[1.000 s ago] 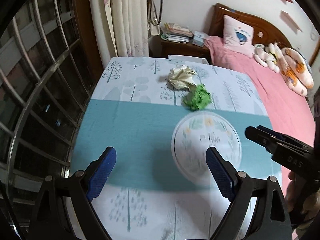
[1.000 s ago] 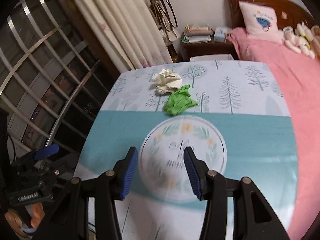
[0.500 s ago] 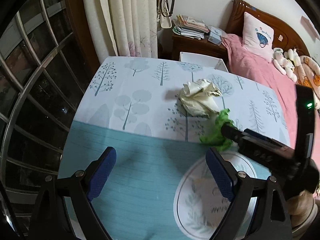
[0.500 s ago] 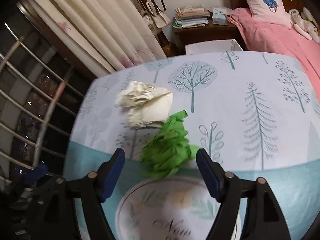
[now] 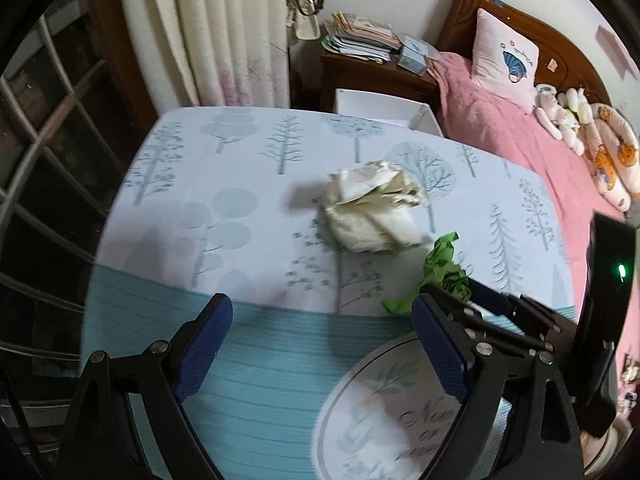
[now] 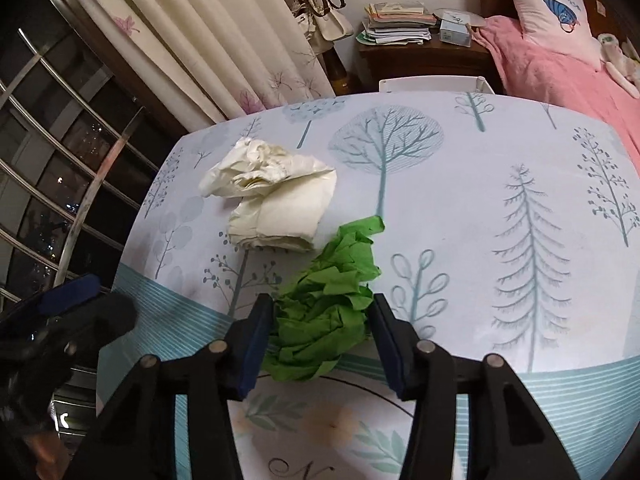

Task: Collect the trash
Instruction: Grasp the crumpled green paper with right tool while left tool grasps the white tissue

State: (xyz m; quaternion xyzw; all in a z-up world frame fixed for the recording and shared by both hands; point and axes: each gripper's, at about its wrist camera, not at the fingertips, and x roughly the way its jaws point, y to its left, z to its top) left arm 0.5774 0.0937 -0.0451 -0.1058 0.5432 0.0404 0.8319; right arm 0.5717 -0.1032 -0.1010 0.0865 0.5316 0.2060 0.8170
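Green paper wad [image 6: 326, 312] between closing right gripper [image 6: 322, 342] pads, both touching

The round emblem [image 5: 404, 420] on the tablecloth reads "New".

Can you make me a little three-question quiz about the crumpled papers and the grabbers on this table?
1. True or false: the crumpled green paper wad sits between the right gripper fingers.
2. What lies just beyond the green wad on the tree-print tablecloth? A) a spoon B) a crumpled cream paper wad C) a red cup
3. Fill in: the left gripper has ______ between its blue pads.

Key
1. True; the jaws are closing around it, pads at its sides.
2. B
3. Nothing; it is open over the teal stripe, beside the round floral plate.
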